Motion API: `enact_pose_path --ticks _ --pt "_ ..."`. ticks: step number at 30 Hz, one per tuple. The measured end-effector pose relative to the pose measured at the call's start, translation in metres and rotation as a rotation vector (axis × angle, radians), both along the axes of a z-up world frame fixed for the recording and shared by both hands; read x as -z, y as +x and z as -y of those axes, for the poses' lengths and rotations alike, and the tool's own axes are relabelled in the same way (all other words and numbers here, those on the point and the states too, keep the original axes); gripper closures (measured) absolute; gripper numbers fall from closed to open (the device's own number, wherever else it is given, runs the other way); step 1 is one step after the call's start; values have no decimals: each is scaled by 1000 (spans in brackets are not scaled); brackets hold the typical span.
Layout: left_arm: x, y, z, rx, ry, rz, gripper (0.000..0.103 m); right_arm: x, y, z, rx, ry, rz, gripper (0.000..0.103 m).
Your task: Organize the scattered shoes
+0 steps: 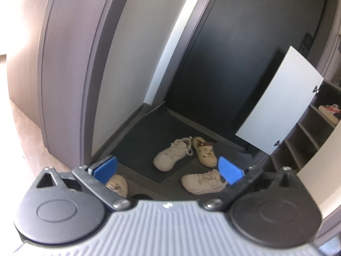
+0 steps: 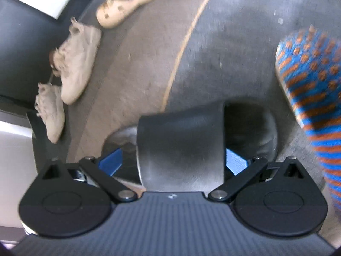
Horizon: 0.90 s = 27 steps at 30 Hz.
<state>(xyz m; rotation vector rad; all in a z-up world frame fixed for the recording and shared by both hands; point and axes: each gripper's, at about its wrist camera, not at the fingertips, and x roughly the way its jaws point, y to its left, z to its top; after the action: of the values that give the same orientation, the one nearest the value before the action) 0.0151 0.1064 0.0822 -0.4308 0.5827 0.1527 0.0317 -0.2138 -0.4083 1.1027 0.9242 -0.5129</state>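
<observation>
Rt wrist view, nearest first: right gripper (image 2: 173, 160) low over floor, blue pads (image 2: 235, 160) spread wide either side of black slide sandal (image 2: 181, 147). Broad strap sits between the jaws; contact w/ pads can't be told, blurred. Sandal lying on dark mat (image 2: 223, 42). Blue-and-orange patterned sock (image 2: 309, 89) at rt edge, just beside sandal. Farther left, past mat's orange edge line, on brown floor (image 2: 127, 81): two beige lace-up sneakers, one (image 2: 50, 113) nearer, other (image 2: 77, 61) just beyond, touching or nearly so. Beyond those, cream clog (image 2: 127, 2) near top edge. Whole view motion-blurred.

Lt wrist view, nearest first: left gripper (image 1: 168, 168) held up, blue pads (image 1: 106, 166) wide apart, nothing between them. Just under lt pad, part of a cream shoe (image 1: 117, 184), mostly hidden by finger. Behind rt pad, beige sneaker (image 1: 202, 181) on ribbed dark entry mat (image 1: 138, 145). Farther in, second beige sneaker (image 1: 172, 154) w/ loose laces, toe touching or just beside cream clog w/ brown strap (image 1: 204, 151). Beyond, dark door (image 1: 245, 53) and grey frame (image 1: 70, 74). To rt, white cabinet door (image 1: 283, 102) swung open, shelves (image 1: 309, 132) inside, a white-red sneaker (image 1: 330, 111) on upper shelf.
</observation>
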Motion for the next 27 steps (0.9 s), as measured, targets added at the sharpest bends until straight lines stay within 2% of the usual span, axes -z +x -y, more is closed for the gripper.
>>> enact_pose_path --ticks 2,5,7,8,9,11,15,19,21,25,27 --pt "1 1 -1 -5 7 -2 0 6 3 4 4 -5 -11 0" --pt "4 1 -3 -1 3 -5 0 14 12 8 -41 -15 -78 0" --pt "5 1 -6 6 -9 0 0 11 19 11 -77 -30 -80 2" --pt "5 0 -7 10 -18 6 0 8 23 12 -95 -38 -76 11" --pt "4 -1 -9 14 -26 13 0 3 28 13 -127 -60 -85 14" --pt "3 -3 -11 19 -39 22 0 -11 38 10 -192 -125 -94 15" --pt "4 -5 -14 25 -68 28 0 -51 70 -5 -433 -330 -62 15" --pt "3 -8 -16 29 -73 43 0 -86 99 -11 -650 -456 -11 16" --pt "3 -8 -17 34 -78 43 0 -110 122 -20 -849 -585 -24 16" --pt "6 -9 -19 31 -69 34 0 -147 151 -28 -1158 -771 -17 16" --pt "7 -9 -21 25 -67 28 0 -167 159 -39 -1387 -886 23 16"
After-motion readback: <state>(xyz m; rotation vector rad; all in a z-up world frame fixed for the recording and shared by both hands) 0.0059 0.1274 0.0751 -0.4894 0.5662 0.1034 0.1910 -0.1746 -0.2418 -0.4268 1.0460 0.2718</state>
